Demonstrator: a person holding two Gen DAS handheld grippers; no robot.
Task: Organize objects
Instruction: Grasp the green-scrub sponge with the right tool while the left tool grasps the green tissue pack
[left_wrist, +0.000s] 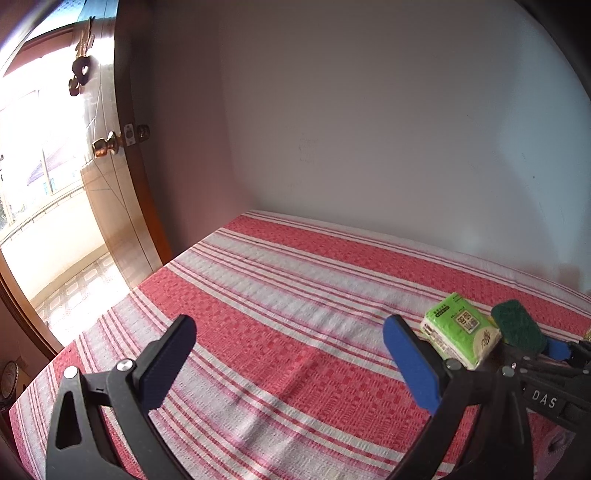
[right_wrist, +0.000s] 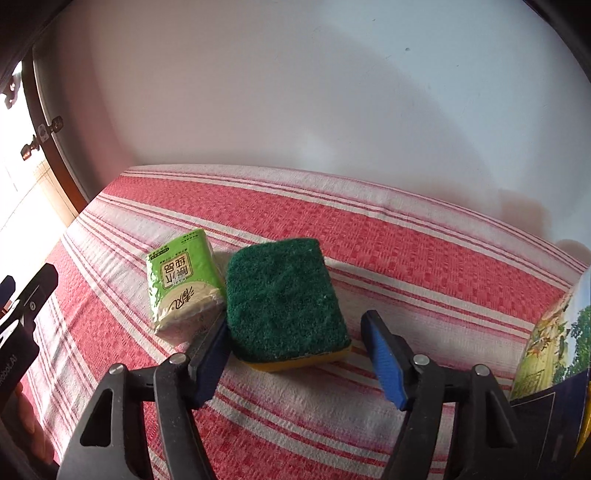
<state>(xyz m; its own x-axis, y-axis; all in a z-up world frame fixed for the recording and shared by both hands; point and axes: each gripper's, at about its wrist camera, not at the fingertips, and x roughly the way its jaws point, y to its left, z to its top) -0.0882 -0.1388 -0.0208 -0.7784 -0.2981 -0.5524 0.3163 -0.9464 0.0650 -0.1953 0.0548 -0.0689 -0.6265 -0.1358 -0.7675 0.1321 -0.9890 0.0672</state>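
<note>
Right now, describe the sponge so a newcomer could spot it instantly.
On the red-and-white striped cloth near the pale wall, two small things lie side by side. The sponge is the right one, beside the green tissue pack. It has a dark green scrubby top over a yellow base; no print.

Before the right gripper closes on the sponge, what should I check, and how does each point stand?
1. Sponge between the right gripper fingers: ok.
2. Fingers pressing the sponge: not ok, gap on the right side.
3. Tissue pack clear of the left finger: not ok, it lies right beside it.
4. Sponge flat on the cloth: ok.
5. Left gripper empty: ok, open.
</note>
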